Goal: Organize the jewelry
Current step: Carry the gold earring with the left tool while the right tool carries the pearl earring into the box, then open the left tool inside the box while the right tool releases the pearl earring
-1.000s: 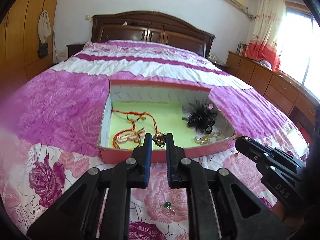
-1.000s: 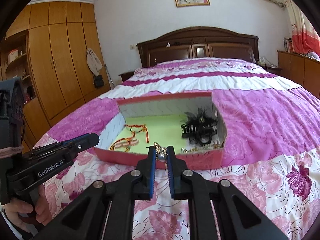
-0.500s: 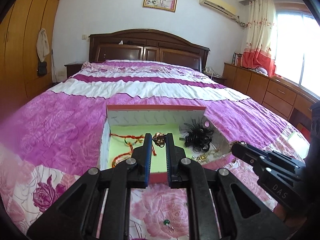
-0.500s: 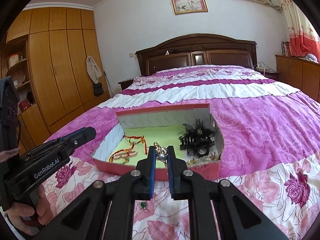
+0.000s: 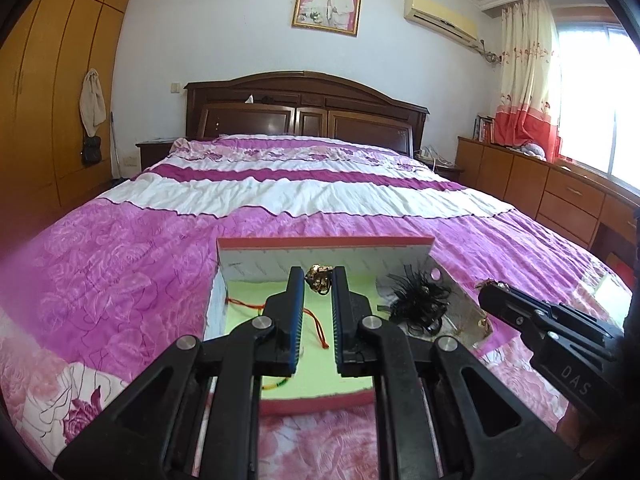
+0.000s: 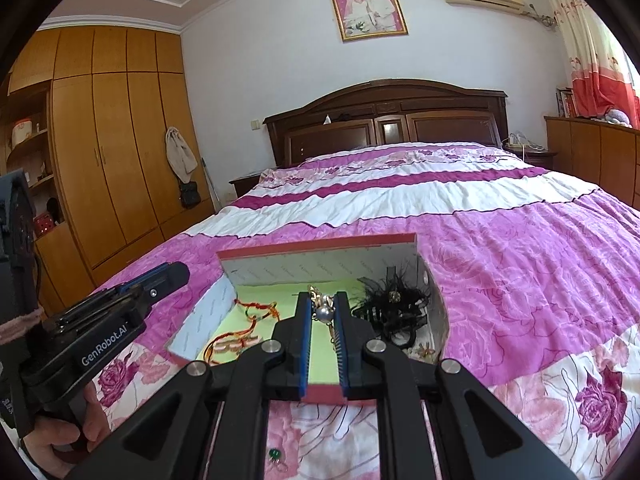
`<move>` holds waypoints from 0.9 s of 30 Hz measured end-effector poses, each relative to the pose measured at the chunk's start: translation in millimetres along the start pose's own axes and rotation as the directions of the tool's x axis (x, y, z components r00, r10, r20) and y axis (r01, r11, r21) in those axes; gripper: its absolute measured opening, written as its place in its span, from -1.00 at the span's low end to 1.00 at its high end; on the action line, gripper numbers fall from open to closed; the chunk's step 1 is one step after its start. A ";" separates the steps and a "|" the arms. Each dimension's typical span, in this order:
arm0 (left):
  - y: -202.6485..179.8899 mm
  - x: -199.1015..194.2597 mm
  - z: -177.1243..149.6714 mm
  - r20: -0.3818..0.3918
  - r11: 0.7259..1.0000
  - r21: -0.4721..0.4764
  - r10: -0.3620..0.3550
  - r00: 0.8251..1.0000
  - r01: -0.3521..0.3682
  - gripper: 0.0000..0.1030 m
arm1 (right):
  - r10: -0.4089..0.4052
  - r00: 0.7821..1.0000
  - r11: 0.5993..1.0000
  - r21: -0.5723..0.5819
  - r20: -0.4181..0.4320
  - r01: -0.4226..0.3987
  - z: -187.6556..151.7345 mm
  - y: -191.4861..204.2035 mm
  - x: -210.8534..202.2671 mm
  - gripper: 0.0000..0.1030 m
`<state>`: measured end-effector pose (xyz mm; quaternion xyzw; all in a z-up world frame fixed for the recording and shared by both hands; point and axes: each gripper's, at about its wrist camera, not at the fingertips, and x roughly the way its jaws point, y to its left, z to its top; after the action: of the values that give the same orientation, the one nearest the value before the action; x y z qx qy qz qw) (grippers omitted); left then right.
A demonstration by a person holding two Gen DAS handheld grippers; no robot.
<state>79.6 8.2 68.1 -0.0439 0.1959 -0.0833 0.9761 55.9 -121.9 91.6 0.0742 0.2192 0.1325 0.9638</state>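
An open red box (image 5: 324, 242) (image 6: 320, 243) with a pale green floor lies on the bed. My left gripper (image 5: 317, 276) hangs over its near half, shut on a small gold ornament (image 5: 319, 278). My right gripper (image 6: 323, 300) is over the box too, shut on a gold chain piece with a pearl (image 6: 324, 310). Inside the box lie red and orange cords (image 6: 256, 312) at the left and a black feathered hair clip (image 5: 418, 304) (image 6: 394, 306) at the right. A green earring (image 6: 274, 454) lies on the cover in front of the box.
The purple flowered bedcover (image 5: 120, 272) spreads all round the box. A wooden headboard (image 5: 304, 112) closes the far end, wardrobes (image 6: 112, 152) stand at the left and low cabinets (image 5: 560, 196) at the right. A hand (image 6: 60, 440) grips the left tool.
Both grippers have moved forward and a little up, from the box's near edge to above its inside, each still carrying its piece. The views have tilted up, showing more wall.
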 end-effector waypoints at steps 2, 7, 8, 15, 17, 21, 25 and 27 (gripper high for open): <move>1.1 3.9 0.6 0.004 1.000 -0.002 0.005 1.000 -0.005 -0.90 | 0.001 1.000 1.000 0.004 0.007 -0.001 3.1 -1.9 4.7 -0.76; 4.4 16.1 -1.3 -0.008 1.000 -0.008 0.020 1.000 -0.020 -0.90 | -0.010 1.000 1.000 0.006 0.007 0.010 9.7 -5.8 19.9 -0.76; 4.5 18.3 -2.2 -0.011 1.000 -0.008 0.024 1.000 -0.024 -0.90 | -0.015 1.000 1.000 0.003 0.005 0.015 10.5 -6.1 22.8 -0.76; 11.4 44.7 -9.3 -0.101 0.998 -0.008 0.059 0.993 -0.060 -0.90 | -0.053 0.995 0.998 -0.023 -0.082 0.051 12.1 -10.6 55.0 -0.76; 14.8 54.1 -13.2 -0.144 0.997 -0.014 0.068 0.987 -0.071 -0.90 | -0.060 0.991 0.998 -0.026 -0.117 0.058 9.7 -12.6 64.8 -0.76; 22.9 72.7 -23.6 -0.256 0.996 -0.033 0.072 0.964 -0.083 -0.90 | -0.070 0.980 0.998 -0.020 -0.186 0.067 3.2 -18.3 81.4 -0.76; 27.1 79.6 -31.1 -0.311 0.994 -0.050 0.081 0.947 -0.102 -0.90 | -0.088 0.968 0.996 -0.026 -0.234 0.084 -4.0 -21.0 91.3 -0.76; 29.3 81.9 -32.6 -0.324 0.991 -0.056 0.094 0.941 -0.118 -0.90 | -0.081 0.963 0.997 -0.025 -0.256 0.077 -6.7 -22.1 95.0 -0.76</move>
<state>145.6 20.5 4.0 -0.0555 0.3571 -0.0294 0.9320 140.4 -115.0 42.9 0.0404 0.3440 0.1042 0.9323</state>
